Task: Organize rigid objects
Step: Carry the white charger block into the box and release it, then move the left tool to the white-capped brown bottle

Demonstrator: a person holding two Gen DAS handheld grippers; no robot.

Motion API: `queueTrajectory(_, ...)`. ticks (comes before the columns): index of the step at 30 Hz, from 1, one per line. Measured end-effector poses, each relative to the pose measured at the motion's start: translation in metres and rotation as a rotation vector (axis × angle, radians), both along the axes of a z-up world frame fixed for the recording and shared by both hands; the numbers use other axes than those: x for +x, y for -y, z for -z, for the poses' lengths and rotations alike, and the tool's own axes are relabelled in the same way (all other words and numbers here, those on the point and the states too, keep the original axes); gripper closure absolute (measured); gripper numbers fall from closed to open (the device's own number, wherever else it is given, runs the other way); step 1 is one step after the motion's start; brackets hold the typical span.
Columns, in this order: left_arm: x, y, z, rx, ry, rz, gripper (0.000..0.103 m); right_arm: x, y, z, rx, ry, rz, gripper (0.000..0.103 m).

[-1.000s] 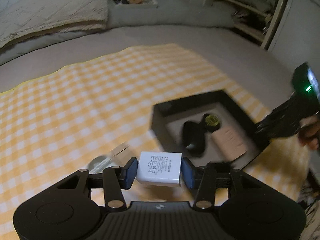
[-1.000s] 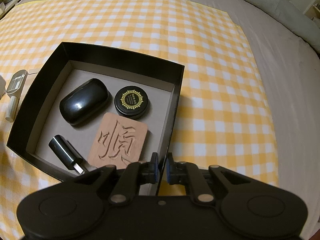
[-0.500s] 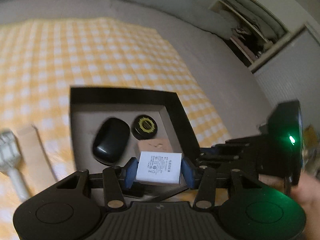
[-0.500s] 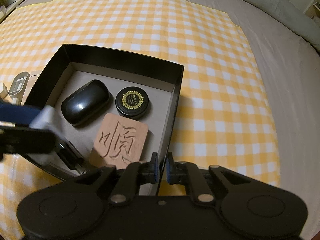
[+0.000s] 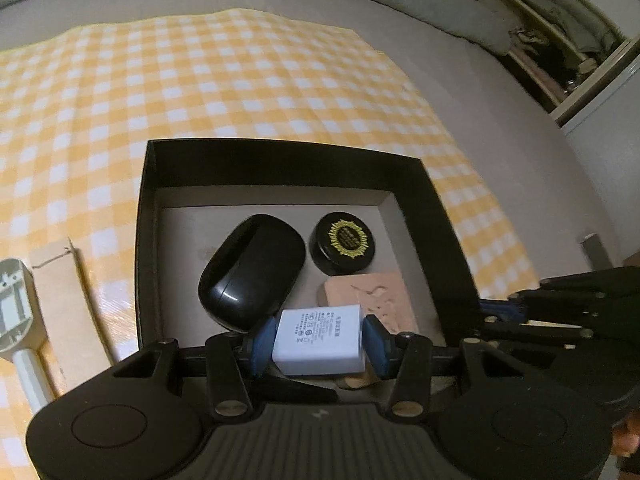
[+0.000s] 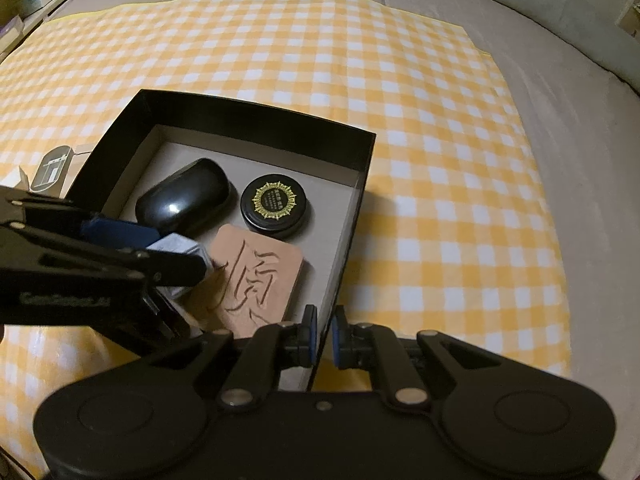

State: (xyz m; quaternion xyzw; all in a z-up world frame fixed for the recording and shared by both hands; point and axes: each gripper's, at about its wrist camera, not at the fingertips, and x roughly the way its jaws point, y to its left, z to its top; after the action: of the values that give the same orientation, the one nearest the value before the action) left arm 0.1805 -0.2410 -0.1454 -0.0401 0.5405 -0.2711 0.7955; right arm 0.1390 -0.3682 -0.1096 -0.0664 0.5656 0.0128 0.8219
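Observation:
My left gripper [image 5: 320, 346] is shut on a white charger block [image 5: 320, 340] and holds it inside the near part of the black box [image 5: 280, 158], over the carved wooden tile [image 5: 372, 296]. The box also holds a black oval case [image 5: 252, 270] and a round black tin [image 5: 343, 242]. My right gripper [image 6: 324, 336] is shut on the box's near right wall [image 6: 344, 248]. In the right wrist view the left gripper [image 6: 160, 256] reaches in from the left with the charger block [image 6: 176, 248] beside the tile [image 6: 256, 276].
The box stands on a yellow checked cloth [image 6: 440, 160] on a grey bed [image 5: 480, 92]. A cardboard strip [image 5: 64, 304] and a white handled tool [image 5: 16, 312] lie left of the box. Shelves [image 5: 552, 52] stand at the far right.
My left gripper has carried the charger block from the cloth over to the box and lowered it inside. The right gripper has kept hold of the box wall.

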Motion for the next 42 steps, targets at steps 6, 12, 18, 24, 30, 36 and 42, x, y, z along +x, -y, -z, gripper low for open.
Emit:
queueTrajectory(6,-0.008,0.005,-0.007,0.077,0.061,-0.007,0.053,0.000,-0.001,0.002,-0.002,-0.008,-0.007,0.096)
queueTrajectory(12,-0.013,0.002,-0.018,0.130,0.121,-0.040,0.041,0.002,0.001,0.002,0.011,-0.009,-0.003,0.096)
queueTrajectory(18,-0.024,-0.010,-0.041,0.050,0.136,-0.046,0.021,0.004,0.006,0.006,0.045,-0.017,0.023,0.096)
queueTrajectory(24,-0.037,-0.030,-0.061,-0.004,0.137,-0.071,0.007,0.006,0.010,0.009,0.075,-0.022,0.056,0.096)
queueTrajectory(30,-0.048,-0.047,-0.077,0.035,0.206,-0.075,0.000,0.007,0.009,0.010,0.066,-0.021,0.052,0.096)
queueTrajectory(36,-0.054,-0.071,-0.089,0.074,0.267,-0.081,0.000,0.008,0.008,0.014,0.064,-0.035,0.058,0.096)
queueTrajectory(42,-0.052,-0.099,-0.091,0.109,0.290,-0.098,0.000,0.008,0.003,0.017,0.033,-0.038,0.039,0.096)
